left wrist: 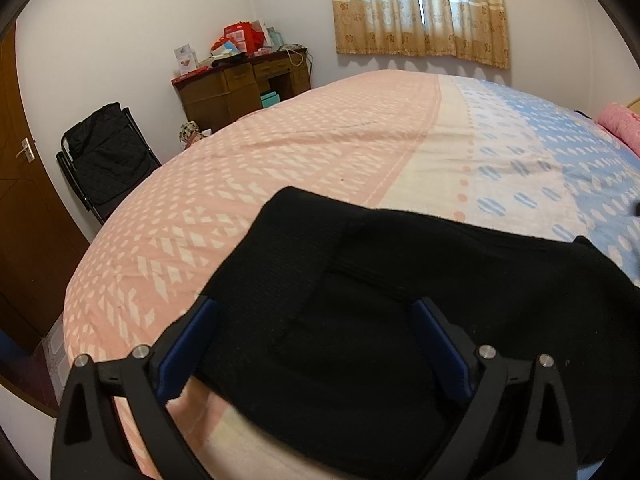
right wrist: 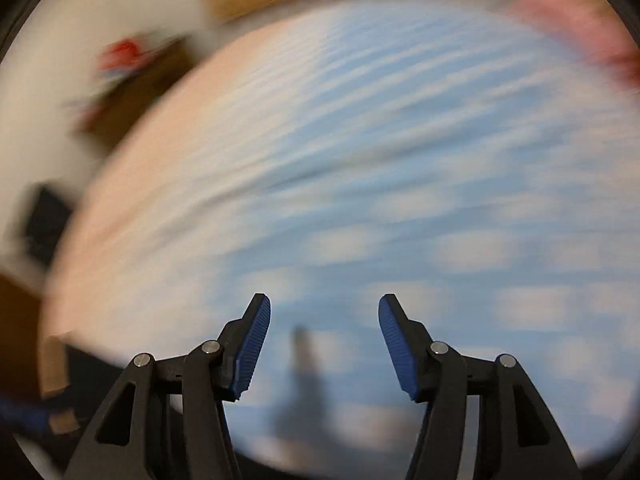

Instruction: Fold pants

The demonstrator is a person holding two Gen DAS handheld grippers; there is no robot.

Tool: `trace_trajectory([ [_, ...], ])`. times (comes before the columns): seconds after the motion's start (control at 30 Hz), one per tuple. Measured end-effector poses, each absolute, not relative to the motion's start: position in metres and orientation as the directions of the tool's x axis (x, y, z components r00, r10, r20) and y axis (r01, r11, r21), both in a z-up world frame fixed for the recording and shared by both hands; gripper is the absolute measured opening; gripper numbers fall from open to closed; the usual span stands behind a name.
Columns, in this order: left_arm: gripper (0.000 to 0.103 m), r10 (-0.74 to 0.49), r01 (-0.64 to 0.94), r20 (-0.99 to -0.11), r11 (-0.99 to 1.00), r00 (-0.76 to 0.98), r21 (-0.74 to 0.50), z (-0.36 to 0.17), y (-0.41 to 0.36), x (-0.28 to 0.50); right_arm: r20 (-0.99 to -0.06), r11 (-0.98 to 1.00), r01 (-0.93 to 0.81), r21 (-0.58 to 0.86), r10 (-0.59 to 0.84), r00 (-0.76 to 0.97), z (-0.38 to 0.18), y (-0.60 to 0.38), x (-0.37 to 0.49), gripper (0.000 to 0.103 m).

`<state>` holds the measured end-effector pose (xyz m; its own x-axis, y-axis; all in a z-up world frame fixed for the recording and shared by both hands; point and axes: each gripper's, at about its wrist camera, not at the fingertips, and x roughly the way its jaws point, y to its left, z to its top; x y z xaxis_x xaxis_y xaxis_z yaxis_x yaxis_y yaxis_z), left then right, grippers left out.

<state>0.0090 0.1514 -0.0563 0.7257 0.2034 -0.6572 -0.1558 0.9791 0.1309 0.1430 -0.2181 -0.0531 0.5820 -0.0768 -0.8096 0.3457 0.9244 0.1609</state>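
No words can be read anywhere. The black pants [left wrist: 360,320] lie folded at the near edge of the bed [left wrist: 280,168]. The left gripper [left wrist: 316,312] is spread wide above them, pinching nothing. The right gripper [right wrist: 324,312] is spread wide too, over the blue side of the bed, all blurry. A messy wooden desk [left wrist: 240,88] and a black chair [left wrist: 108,160] stand by the far wall.

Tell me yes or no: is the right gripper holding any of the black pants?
No, the right gripper has its jaws apart with nothing between them, only the blurred blue bedsheet showing beyond.
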Motion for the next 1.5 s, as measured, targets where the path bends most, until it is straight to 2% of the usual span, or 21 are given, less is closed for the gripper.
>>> trace_trajectory([
  [0.1,0.100,0.204,-0.156,-0.658,0.979,0.725,0.132,-0.056,0.152,0.009,-0.715,0.882,0.459,0.105,-0.254,0.651,-0.031,-0.262,0.067,0.058],
  [0.17,0.100,0.208,-0.158,-0.657,0.978,0.724,0.135,-0.056,0.152,0.010,-0.687,0.800,0.599,0.037,-0.415,0.597,-0.024,-0.291,0.029,0.058],
  [0.23,0.101,0.215,-0.162,-0.657,0.977,0.722,0.142,-0.056,0.151,0.010,-0.711,0.706,0.706,-0.057,-0.525,0.467,-0.029,-0.319,0.007,0.058],
  [0.27,0.101,0.220,-0.164,-0.658,0.976,0.720,0.146,-0.056,0.151,0.010,-0.743,0.668,0.738,-0.091,-0.539,0.397,-0.036,-0.336,0.002,0.058],
  [0.4,0.102,0.223,-0.167,-0.660,0.975,0.717,0.148,-0.056,0.152,0.010,-0.775,0.603,0.776,-0.188,-0.576,0.260,-0.061,-0.368,-0.004,0.058],
  [0.5,0.102,0.224,-0.167,-0.661,0.975,0.716,0.150,-0.056,0.152,0.010,-0.821,0.623,0.769,-0.143,-0.508,0.259,-0.069,-0.387,-0.020,0.058],
  [0.53,0.102,0.225,-0.167,-0.661,0.974,0.716,0.150,-0.056,0.152,0.011,-0.817,0.625,0.773,-0.106,-0.498,0.290,-0.068,-0.386,-0.026,0.048],
  [0.57,0.102,0.225,-0.167,-0.662,0.974,0.715,0.150,-0.056,0.152,0.011,-0.813,0.628,0.773,-0.090,-0.494,0.307,-0.066,-0.388,-0.033,0.024],
  [0.63,0.102,0.226,-0.168,-0.663,0.974,0.714,0.152,-0.056,0.153,0.011,-0.816,0.640,0.769,-0.007,-0.448,0.365,-0.060,-0.395,-0.048,0.008],
  [0.73,0.103,0.236,-0.173,-0.663,0.972,0.711,0.160,-0.056,0.151,0.011,-0.797,0.628,0.760,0.165,-0.369,0.478,-0.049,-0.403,-0.079,0.006],
  [0.97,0.103,0.243,-0.178,-0.667,0.970,0.704,0.165,-0.056,0.151,0.013,-0.679,0.535,0.741,0.406,-0.366,0.636,-0.024,-0.406,-0.201,0.006],
  [1.1,0.103,0.249,-0.181,-0.668,0.969,0.701,0.171,-0.056,0.150,0.014,-0.709,0.477,0.782,0.401,-0.380,0.594,-0.041,-0.406,-0.253,0.006],
  [1.27,0.103,0.254,-0.184,-0.671,0.967,0.696,0.174,-0.056,0.149,0.015,-0.691,0.388,0.789,0.476,-0.391,0.609,-0.039,-0.421,-0.310,0.007],
  [1.37,0.103,0.256,-0.186,-0.671,0.967,0.696,0.177,-0.055,0.149,0.015,-0.671,0.461,0.789,0.407,-0.435,0.600,-0.022,-0.430,-0.308,0.007],
  [1.5,0.103,0.256,-0.187,-0.668,0.967,0.699,0.175,-0.056,0.149,0.015,-0.721,0.573,0.754,0.321,-0.367,0.587,-0.030,-0.441,-0.274,0.007],
])
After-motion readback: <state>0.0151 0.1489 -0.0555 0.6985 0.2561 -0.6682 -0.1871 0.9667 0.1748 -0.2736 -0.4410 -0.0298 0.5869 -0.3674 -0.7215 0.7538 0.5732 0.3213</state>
